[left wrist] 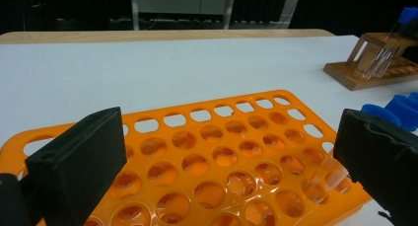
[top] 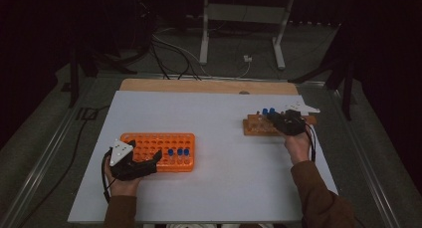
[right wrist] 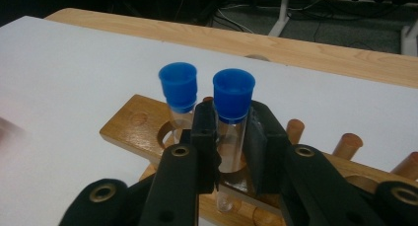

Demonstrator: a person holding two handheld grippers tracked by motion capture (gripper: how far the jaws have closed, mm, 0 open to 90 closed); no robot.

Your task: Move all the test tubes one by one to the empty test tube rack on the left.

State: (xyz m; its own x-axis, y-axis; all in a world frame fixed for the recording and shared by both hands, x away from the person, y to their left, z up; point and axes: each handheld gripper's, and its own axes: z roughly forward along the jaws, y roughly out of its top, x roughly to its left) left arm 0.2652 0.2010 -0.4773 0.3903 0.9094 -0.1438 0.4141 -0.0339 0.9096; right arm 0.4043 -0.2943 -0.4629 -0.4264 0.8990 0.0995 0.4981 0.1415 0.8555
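So we've got the right gripper [right wrist: 230,137] clamped on a tube [right wrist: 231,132] with a blue cap, the one on the right of the two in the middle of the right gripper view. Both pads press on the glass just under the cap, and the tube stands upright in a hole of the wooden rack [right wrist: 133,125]. Its neighbour, the second tube [right wrist: 178,95], sits in the next hole just to the left, not touched by the jaws. A few wooden pegs [right wrist: 347,144] stick up at the right edge of that frame.

In the high view that same wooden rack [top: 254,126] is right of centre on the white table [top: 219,138], with the right gripper [top: 278,119] on top of it.

Our left gripper [top: 149,163] hangs at the lower left of the high view, jaws spread wide and holding nothing, right at the near edge of the orange rack [top: 149,141]. Three blue-capped tubes [top: 178,152] stand in the right end of that rack. In the left gripper view the two black pads sit far apart at the frame's sides with the orange rack [left wrist: 217,152] and its empty holes between them, and one clear tube [left wrist: 328,174] shows beside the right pad; we can't tell if it touches
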